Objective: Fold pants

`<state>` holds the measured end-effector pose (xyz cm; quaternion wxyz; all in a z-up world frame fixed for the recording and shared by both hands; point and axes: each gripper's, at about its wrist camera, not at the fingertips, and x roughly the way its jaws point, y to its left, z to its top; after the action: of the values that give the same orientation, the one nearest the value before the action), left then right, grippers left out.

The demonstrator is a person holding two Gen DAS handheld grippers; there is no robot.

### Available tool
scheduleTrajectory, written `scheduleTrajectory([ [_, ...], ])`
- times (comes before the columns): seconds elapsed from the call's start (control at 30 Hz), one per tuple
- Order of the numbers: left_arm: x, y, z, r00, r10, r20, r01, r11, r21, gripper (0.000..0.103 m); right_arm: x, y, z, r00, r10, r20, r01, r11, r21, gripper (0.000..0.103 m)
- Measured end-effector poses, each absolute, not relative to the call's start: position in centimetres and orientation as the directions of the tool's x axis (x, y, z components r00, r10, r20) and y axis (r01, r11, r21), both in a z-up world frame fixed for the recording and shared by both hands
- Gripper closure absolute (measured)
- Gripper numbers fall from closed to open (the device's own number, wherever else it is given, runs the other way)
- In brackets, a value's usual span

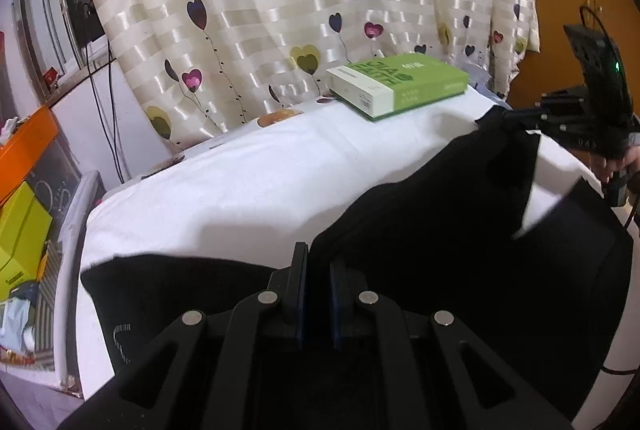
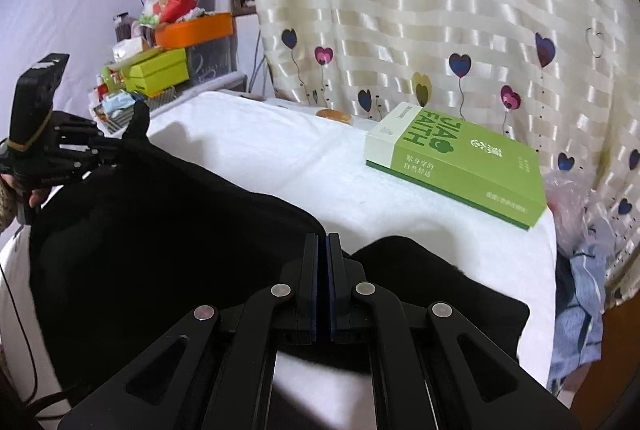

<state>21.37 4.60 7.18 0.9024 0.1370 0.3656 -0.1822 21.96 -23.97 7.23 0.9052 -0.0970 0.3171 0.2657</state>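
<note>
Clearly both grippers have hold of the black pants [image 1: 460, 250], which lie draped over the white sheet [image 1: 240, 190] covering the table. Seen from its own camera, the left gripper [image 1: 318, 270] has its jaws drawn nearly together with a fold of the dark cloth rising between them; the fabric spreads out ahead and to its right, and a flat corner of it lies off to its left. Only this view shows the right gripper [image 1: 516, 114] from outside, far ahead on the right, pinching a raised corner of the pants clear of the sheet. From the right wrist camera, the right gripper [image 2: 323, 254] shows its jaws pressed close with only a thin slit between them, black cloth bunched at the tips and beneath the linkage. Only here does the left gripper [image 2: 110, 146] appear from outside, well off to the left, clamped on a peak of cloth that stands up above it. Between the two, the pants sag in a dark band. A green box [image 2: 460, 166] rests on the sheet ahead and to the right of the right gripper, in front of the heart-patterned curtain [image 2: 440, 10]. Stacked orange and yellow-green boxes [image 2: 176, 50] sit beyond the left gripper
</note>
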Motion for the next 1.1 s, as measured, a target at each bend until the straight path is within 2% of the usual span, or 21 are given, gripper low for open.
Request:
scheduleTrajectory([
  [0.67,7.1,4.5,6.5,0.704,-0.245,-0.667,0.365,0.930,0.045,0.092,6.7,-24.0,6.4,0.705,0.397,-0.588,-0.480,0.877,0.017,0.100],
  [1.1,0.6,3.3,3.8,0.694,-0.219,-0.686,0.361,0.930,0.068,0.092,1.2,-24.1,3.9,0.692,0.352,-0.630,-0.444,0.896,0.013,0.100],
])
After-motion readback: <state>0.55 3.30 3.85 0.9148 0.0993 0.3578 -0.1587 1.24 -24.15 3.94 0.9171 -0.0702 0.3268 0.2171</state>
